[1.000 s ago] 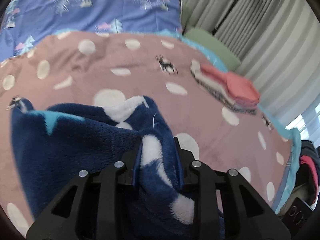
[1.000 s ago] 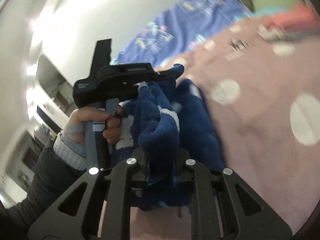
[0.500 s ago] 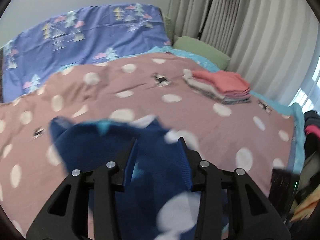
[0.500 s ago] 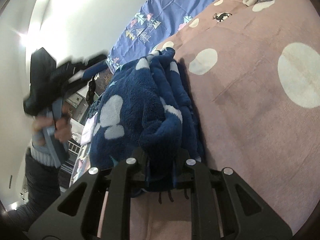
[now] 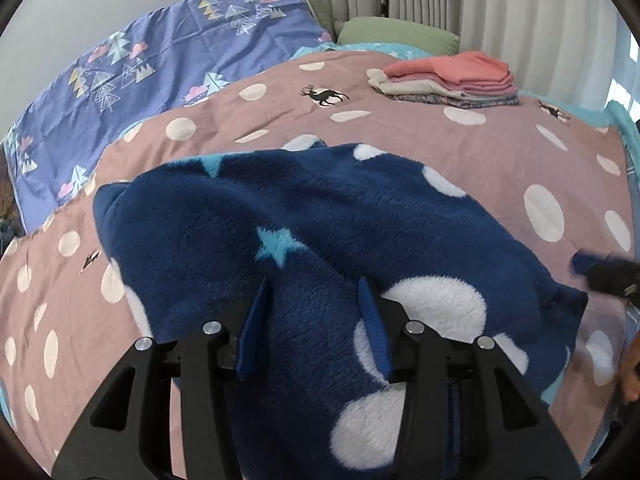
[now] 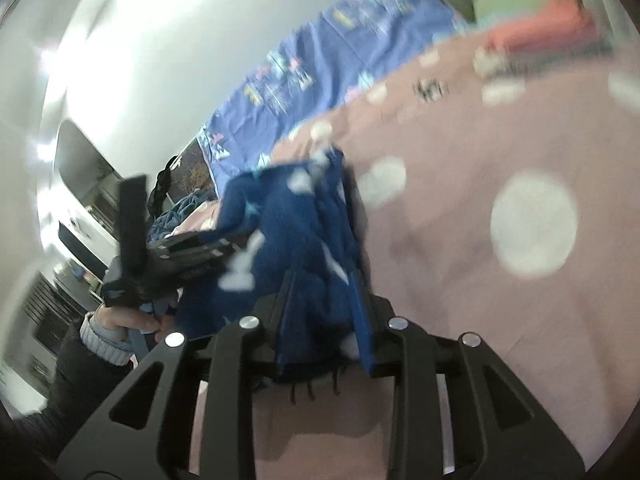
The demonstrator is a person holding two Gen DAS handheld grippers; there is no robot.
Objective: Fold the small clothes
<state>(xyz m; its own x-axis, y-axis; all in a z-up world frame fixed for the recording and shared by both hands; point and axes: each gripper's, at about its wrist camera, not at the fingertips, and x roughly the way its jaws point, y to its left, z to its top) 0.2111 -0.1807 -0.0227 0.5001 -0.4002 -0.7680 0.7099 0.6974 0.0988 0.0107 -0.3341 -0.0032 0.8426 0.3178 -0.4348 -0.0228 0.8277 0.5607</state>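
Note:
A navy fleece garment (image 5: 320,208) with white dots and light blue stars lies spread on the pink dotted bedspread (image 5: 400,120). My left gripper (image 5: 314,312) hangs over its near edge. Its jaws are opening, with fleece lying between the blue pads but not pinched. In the right wrist view the same fleece (image 6: 288,208) is bunched up. My right gripper (image 6: 324,300) straddles its near end and its jaws are opening, loose around the cloth. A hand holds the left gripper (image 6: 160,256) at the left. The right gripper's tip (image 5: 600,274) shows blurred at the right edge.
A stack of folded clothes (image 5: 448,80), pink on top, sits at the far right of the bed. Behind lie a blue patterned sheet (image 5: 160,64) and a green pillow (image 5: 396,30), with curtains (image 5: 500,0) beyond. The bed's teal edge (image 5: 624,128) runs along the right.
Both grippers were shut on folds of the fleece; their jaws have now widened. The lifted fleece has come down and lies flatter on the bed. The left hand swung across.

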